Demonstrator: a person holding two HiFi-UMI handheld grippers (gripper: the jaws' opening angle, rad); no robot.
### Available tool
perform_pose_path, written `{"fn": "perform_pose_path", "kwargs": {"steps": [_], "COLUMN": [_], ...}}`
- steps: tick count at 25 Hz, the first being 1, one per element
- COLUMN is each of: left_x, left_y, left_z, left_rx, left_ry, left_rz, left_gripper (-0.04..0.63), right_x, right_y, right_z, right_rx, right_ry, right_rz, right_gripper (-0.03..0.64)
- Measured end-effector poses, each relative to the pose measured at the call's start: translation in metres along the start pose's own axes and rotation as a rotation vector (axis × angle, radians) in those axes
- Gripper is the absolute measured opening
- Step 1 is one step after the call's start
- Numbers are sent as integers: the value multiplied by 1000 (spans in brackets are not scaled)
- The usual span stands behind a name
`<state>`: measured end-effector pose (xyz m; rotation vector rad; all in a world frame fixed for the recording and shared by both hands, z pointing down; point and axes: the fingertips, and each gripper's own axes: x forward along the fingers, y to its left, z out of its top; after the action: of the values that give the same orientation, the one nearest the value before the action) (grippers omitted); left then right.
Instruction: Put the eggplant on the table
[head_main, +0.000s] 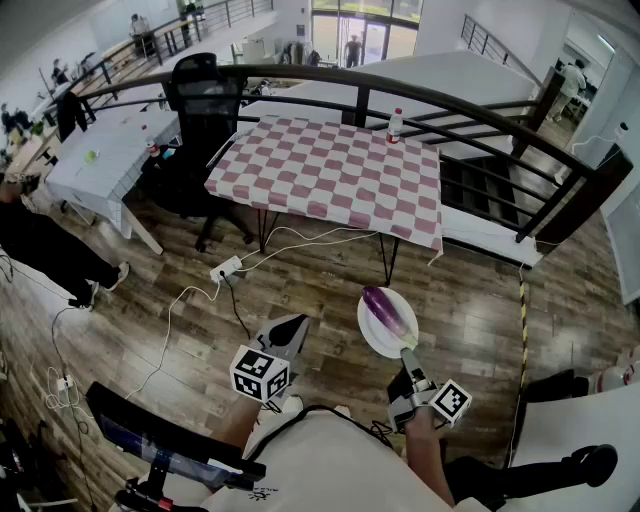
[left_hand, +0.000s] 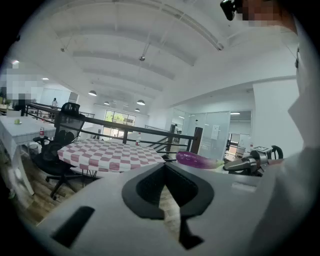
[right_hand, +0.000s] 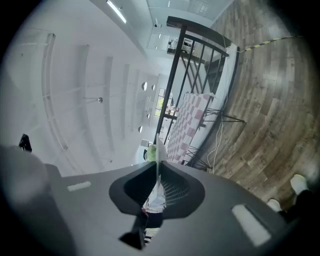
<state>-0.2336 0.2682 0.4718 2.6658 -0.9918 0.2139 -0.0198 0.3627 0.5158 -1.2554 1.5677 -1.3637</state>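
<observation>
Right gripper (head_main: 409, 355) is pinched on the rim of the white plate (head_main: 374, 338) at lower centre of frame. I see the eggplant (head_main: 389, 313) lying on that plate, well apart from the checkered table (head_main: 330, 170) above. Left gripper (head_main: 293, 325) is closed, empty.

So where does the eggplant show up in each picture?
Head view: eggplant on the plate, lower centre-right.
Left gripper view: purple, right of centre.
Right gripper view: only a green tip, probably its stem, beside the edge-on plate.
Shared landmark: the checkered table, in all three.
</observation>
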Motion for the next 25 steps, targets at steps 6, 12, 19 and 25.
{"fn": "perform_pose_path", "kwargs": {"steps": [6,12,19,25], "left_x": [0,0,4,6], "left_y": [0,-6,-13,-23], "left_z": [3,0,-4,-5], "left_rx": [1,4,-2,-1], "left_ry": [0,4,7,4], "left_rz": [5,17,32,52], "left_gripper": [6,6,6,6], "right_x": [0,-2,-8,-12], "right_y": [3,5,-1,-7], "right_z": [-2,1,7,17], "right_rx": [37,32,54,24], "right_ry": [7,30,39,62], "right_rz": [11,34,34,35], "right_gripper": [37,38,41,41]}}
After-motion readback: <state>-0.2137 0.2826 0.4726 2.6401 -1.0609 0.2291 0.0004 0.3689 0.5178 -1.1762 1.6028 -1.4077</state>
